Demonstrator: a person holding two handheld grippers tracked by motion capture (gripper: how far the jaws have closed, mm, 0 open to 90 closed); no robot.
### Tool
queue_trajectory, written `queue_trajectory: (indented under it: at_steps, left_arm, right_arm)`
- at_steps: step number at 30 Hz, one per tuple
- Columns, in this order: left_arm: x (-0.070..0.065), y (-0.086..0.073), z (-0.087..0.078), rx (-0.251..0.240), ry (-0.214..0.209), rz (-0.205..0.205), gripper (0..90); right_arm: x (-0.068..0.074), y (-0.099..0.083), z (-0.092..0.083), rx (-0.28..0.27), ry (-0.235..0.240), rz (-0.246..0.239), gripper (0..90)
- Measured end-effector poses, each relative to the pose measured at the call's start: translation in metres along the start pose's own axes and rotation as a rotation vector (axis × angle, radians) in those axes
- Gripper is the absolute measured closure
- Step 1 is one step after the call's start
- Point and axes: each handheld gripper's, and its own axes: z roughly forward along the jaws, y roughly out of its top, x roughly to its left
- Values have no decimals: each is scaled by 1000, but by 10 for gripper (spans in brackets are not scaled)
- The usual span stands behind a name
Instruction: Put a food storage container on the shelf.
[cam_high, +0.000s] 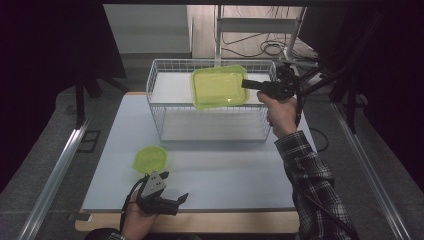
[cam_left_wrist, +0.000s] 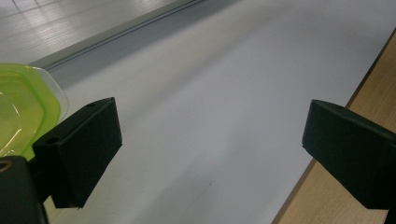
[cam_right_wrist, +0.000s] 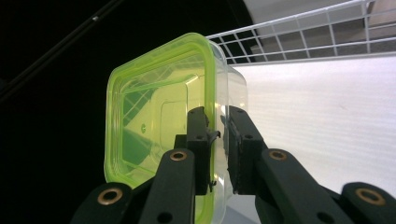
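A clear rectangular container with a green lid (cam_high: 219, 87) hangs tilted on its edge above the white wire basket (cam_high: 156, 70). My right gripper (cam_high: 245, 84) is shut on its right rim. In the right gripper view the pads (cam_right_wrist: 198, 135) pinch the container (cam_right_wrist: 154, 116) at the lid edge, and my right gripper (cam_right_wrist: 217, 123) has the basket's wire wall behind it. A small round green-lidded container (cam_high: 150, 159) sits on the table. Just in front of it, my left gripper (cam_high: 175, 186) stands open and holds nothing. In the left gripper view that round container (cam_left_wrist: 23, 107) lies beside the left jaw of my left gripper (cam_left_wrist: 212, 135).
The basket stands at the far side of the pale table (cam_high: 225, 175), whose wooden front edge (cam_high: 225, 222) runs along the near side. Metal rails (cam_high: 55, 170) flank the table. Cables and a frame (cam_high: 270, 47) lie on the floor behind the basket.
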Motion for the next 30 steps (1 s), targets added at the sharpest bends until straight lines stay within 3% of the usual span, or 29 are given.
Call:
queue_trajectory:
  at_steps: [10,17,21,30]
  left_arm:
    - [0,0,0,3,-1,6,44]
    - [0,0,0,6,-1,8,44]
    - [0,0,0,9,-1,11,44]
    - [0,0,0,11,-1,12,44]
  right_arm:
    - [-4,7,18,5,-69,13,803]
    - [-11,7,23,1,-83,41,793]
    - [-10,7,27,13,-122,13,772]
    - [-3,9,34,34,-234,-99,710]
